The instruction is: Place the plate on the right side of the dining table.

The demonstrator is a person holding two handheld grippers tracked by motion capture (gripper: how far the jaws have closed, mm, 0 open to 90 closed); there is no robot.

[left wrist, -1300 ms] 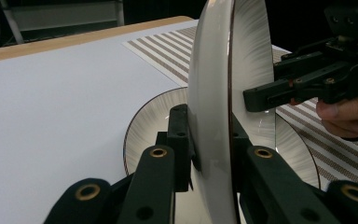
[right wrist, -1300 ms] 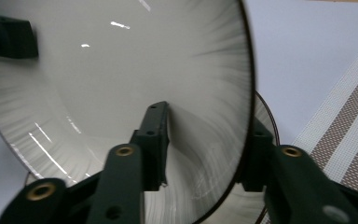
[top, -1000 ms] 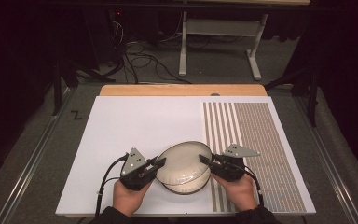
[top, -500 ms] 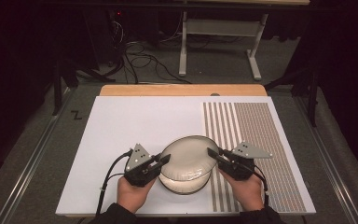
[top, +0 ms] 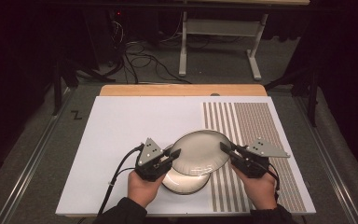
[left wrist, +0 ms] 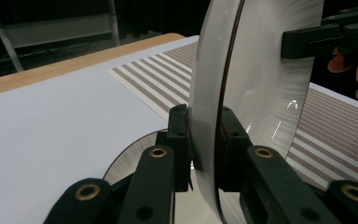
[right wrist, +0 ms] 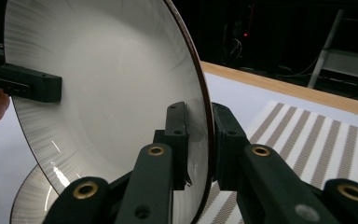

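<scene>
While both pairs of jaws are clamped on opposite edges of the upper plate [top: 200, 151], the plate hangs between them above the lower plate [top: 185, 181], which rests on the white mat [top: 121, 126]. The left gripper [top: 175, 154] pinches the plate's left rim and the right gripper [top: 223, 147] the right rim — each rim sits squarely between its pads in the gripper views, so neither hand is the nearer one. The line from grip to grip runs across the table, and the plate tilts with its far edge raised. What the coming move turns on is the gap beneath: the two plates are apart but overlap. Against a second ago, the held plate has risen and shifted toward the striped patch [top: 251, 140] — the lower plate is now more exposed.
</scene>
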